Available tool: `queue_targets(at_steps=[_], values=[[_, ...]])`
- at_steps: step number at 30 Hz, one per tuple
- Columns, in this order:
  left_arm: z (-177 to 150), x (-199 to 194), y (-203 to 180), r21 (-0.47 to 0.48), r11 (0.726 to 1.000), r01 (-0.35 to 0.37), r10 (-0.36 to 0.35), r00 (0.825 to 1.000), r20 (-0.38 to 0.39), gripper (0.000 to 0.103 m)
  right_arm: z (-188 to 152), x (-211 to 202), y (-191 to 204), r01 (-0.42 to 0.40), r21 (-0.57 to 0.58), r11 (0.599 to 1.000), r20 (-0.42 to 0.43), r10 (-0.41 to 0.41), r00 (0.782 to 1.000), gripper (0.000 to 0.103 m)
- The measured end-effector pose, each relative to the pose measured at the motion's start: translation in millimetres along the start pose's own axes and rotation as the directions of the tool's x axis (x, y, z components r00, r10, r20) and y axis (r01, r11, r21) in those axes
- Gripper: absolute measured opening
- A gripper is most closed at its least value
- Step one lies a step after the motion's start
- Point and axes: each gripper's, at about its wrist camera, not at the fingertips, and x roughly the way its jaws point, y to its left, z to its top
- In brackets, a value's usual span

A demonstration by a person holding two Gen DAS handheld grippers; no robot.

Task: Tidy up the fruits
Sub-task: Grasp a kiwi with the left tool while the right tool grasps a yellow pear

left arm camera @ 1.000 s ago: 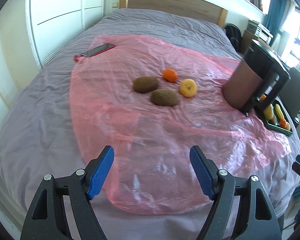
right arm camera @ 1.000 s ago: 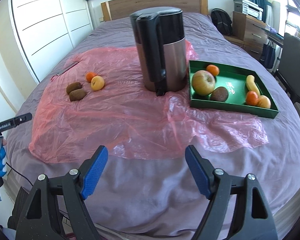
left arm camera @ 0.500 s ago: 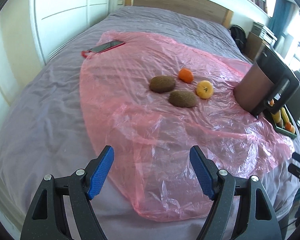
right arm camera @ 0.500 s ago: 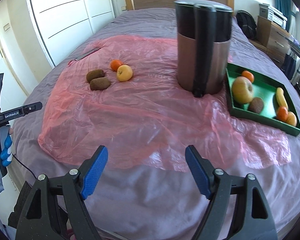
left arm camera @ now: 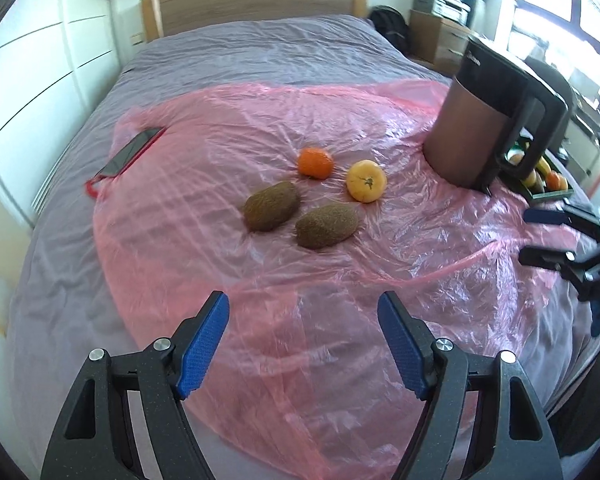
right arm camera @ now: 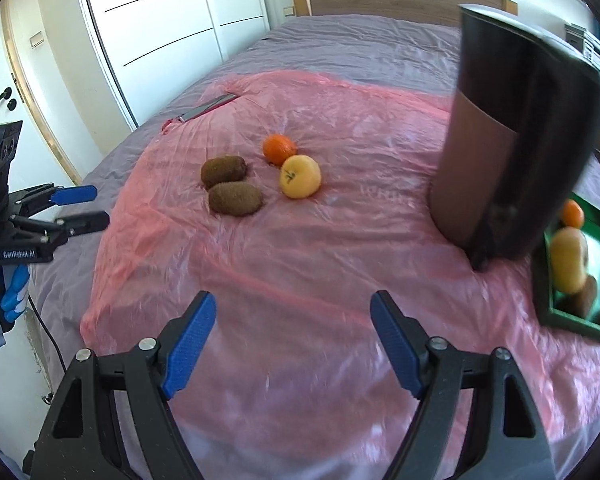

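Two brown kiwis (left arm camera: 271, 212) (left arm camera: 327, 226), a small orange (left arm camera: 315, 162) and a yellow fruit (left arm camera: 366, 181) lie together on a pink plastic sheet (left arm camera: 340, 320) on the bed. My left gripper (left arm camera: 302, 300) hovers short of them; its jaws are closing with nothing between them. My right gripper (right arm camera: 292, 298) is open and empty, with the same kiwis (right arm camera: 235, 199) and yellow fruit (right arm camera: 300, 176) ahead of it. The green tray (right arm camera: 540, 280) at the right holds an apple (right arm camera: 568, 260) and other fruit.
A tall brown and black jug (right arm camera: 500, 160) stands on the sheet between the loose fruit and the tray. A phone (left arm camera: 130, 152) lies at the sheet's far left edge. White wardrobe doors line the left side, and a wooden headboard stands behind.
Both grippers have swung in toward the loose fruit, which now looks larger and nearer. In the right wrist view the jug and tray have slid to the right edge.
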Motion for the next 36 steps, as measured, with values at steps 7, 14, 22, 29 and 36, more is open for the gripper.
queue_targets(at_steps=[7, 14, 22, 29, 36], values=[[24, 37, -24, 0.249, 0.963, 0.103, -0.087, 0.994, -0.073, 0.056, 37, 43, -4, -0.023, -0.015, 1.000, -0.005, 0.023, 1.000, 0.103], [55, 92, -29, 0.376, 0.902, 0.211, -0.148, 0.971, -0.188, 0.045, 71, 89, -9, -0.026, -0.001, 1.000, -0.018, 0.026, 0.999, 0.103], [70, 137, -32, 0.452, 0.854, 0.257, -0.160, 0.957, -0.243, 0.044, 98, 134, -12, -0.018, 0.019, 1.000, -0.038, 0.019, 0.999, 0.103], [74, 144, -28, 0.474, 0.828, 0.300, -0.197, 0.947, -0.255, 0.044, 106, 155, -14, -0.056, -0.005, 0.998, -0.047, 0.056, 0.997, 0.103], [71, 138, -26, 0.492, 0.802, 0.339, -0.233, 0.936, -0.265, 0.044, 111, 174, -19, -0.111, -0.061, 0.992, -0.077, 0.106, 0.991, 0.103]])
